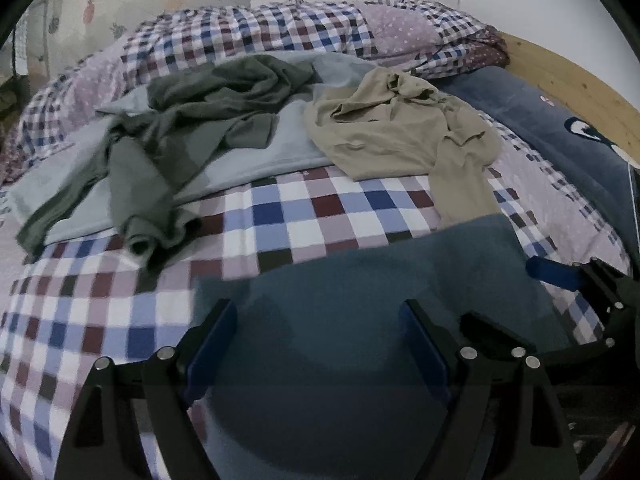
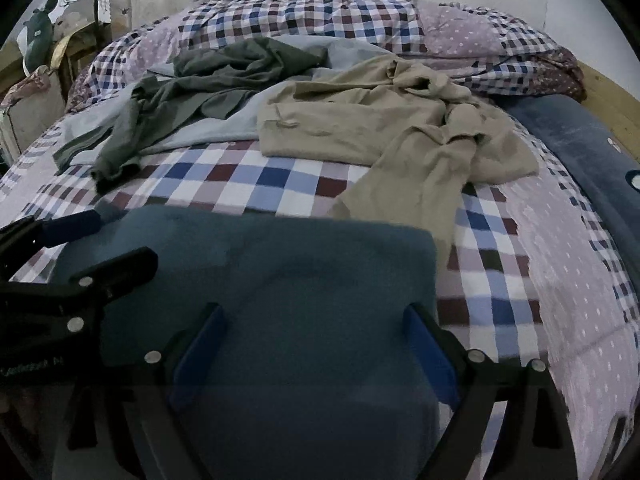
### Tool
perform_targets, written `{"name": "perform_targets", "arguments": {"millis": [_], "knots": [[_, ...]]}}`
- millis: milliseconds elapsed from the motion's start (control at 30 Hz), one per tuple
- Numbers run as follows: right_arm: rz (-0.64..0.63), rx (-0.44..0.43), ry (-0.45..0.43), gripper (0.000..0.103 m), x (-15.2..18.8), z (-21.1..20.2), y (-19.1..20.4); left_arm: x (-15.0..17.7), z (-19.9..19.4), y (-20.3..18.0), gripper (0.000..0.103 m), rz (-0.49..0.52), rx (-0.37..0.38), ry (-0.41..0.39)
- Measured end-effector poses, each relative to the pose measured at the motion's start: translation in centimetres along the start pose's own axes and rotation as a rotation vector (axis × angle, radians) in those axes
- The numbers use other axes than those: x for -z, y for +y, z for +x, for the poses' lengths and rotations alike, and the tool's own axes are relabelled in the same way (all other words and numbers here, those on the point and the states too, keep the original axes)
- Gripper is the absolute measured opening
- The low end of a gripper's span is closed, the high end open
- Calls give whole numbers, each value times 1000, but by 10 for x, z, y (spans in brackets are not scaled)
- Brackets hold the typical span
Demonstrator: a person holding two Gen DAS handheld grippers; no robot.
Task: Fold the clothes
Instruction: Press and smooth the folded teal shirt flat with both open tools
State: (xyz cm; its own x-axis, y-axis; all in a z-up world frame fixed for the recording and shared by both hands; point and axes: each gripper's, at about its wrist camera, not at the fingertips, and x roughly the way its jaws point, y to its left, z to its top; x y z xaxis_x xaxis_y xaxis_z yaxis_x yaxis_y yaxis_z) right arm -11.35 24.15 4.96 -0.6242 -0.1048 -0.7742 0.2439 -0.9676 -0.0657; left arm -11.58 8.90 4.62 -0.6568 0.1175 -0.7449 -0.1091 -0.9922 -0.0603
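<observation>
A folded teal garment lies flat on the near part of the checked bed. My left gripper hovers open over its left half, fingers apart with only cloth below them. My right gripper is open over its right half; it shows at the right edge of the left wrist view as the right gripper. The left gripper shows at the left of the right wrist view. Farther back lie a crumpled grey-green garment and a rumpled beige garment.
A pale grey-blue cloth lies under the two far garments. A bunched checked quilt runs along the back. A navy pillow and wooden headboard are on the right. Bare checked sheet lies between.
</observation>
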Motion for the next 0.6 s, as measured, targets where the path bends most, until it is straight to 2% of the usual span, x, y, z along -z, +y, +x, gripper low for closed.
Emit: {"name": "perform_targets", "arguments": {"millis": [300,600], "knots": [[32,1,-9,93,55,-47,4,59,-51,-3,86,9,-57,-3],[107,2,-33,93,114,-89,7,116,-92,-10,86,-5,-52,3]]}}
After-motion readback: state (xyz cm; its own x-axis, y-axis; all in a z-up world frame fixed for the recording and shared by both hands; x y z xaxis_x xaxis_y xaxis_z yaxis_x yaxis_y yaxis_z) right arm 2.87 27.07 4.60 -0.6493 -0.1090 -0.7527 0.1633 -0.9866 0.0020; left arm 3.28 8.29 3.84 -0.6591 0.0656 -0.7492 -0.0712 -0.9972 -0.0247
